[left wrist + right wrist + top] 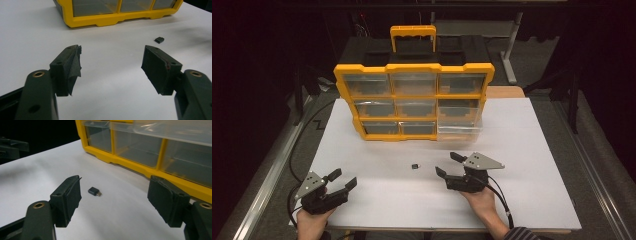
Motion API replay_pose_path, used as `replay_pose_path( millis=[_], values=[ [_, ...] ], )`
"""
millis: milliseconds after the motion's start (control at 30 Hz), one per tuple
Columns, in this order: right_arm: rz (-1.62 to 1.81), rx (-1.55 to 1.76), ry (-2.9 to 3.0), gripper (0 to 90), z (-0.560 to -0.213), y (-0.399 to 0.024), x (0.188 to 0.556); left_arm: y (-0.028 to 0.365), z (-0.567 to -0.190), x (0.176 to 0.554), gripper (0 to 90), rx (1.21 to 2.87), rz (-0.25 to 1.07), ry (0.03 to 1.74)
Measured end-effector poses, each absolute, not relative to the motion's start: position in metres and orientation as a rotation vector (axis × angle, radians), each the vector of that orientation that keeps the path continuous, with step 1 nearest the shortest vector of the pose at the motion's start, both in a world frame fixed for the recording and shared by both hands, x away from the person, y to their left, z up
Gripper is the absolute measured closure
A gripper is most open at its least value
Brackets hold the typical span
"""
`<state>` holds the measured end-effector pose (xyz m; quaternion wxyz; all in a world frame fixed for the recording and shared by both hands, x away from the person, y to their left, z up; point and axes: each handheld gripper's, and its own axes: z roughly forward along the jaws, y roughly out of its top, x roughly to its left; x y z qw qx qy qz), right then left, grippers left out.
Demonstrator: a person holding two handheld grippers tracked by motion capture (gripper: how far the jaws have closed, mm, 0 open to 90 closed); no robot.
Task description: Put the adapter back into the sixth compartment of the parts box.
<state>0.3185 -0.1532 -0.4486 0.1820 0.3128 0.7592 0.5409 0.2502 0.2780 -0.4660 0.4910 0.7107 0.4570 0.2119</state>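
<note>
A small black adapter [415,166] lies on the white table, a little in front of the yellow drawer organizer [414,100]. My right gripper [449,164] rests just right of it, open, jaws pointing left with nothing between them; in the right gripper view the adapter [94,191] lies on the table ahead of the jaws, nearer the left one. My left gripper [343,179] sits near the front left corner, open and holding nothing; from there the adapter [159,39] lies ahead to the right. The organizer's bottom-right clear drawer [458,130] is pulled out.
The organizer [150,152] stands upright at the back middle of the white table top [532,150], with a yellow carry handle [413,36] on top. Black cables [302,135] trail off the left side. A grey floor and metal frames surround the table.
</note>
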Motion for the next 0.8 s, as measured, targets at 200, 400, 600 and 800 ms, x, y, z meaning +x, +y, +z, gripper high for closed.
replay_pose_path(
  millis=[200,400,600,800],
  values=[
    [1.515,0.86,2.191,27.7,-0.449,-0.136,0.322,0.278,-0.466,0.25,31.9,1.723,0.52,1.102],
    [1.471,0.816,2.231,29.1,-0.45,-0.121,0.326,0.276,-0.465,0.249,31.9,1.738,0.517,1.083],
    [1.417,0.814,2.269,30.3,-0.452,-0.111,0.33,0.277,-0.464,0.25,32.1,1.739,0.51,1.08],
    [1.399,0.816,2.295,31.0,-0.449,-0.103,0.335,0.277,-0.464,0.249,32.1,1.74,0.508,1.076]
  ],
)
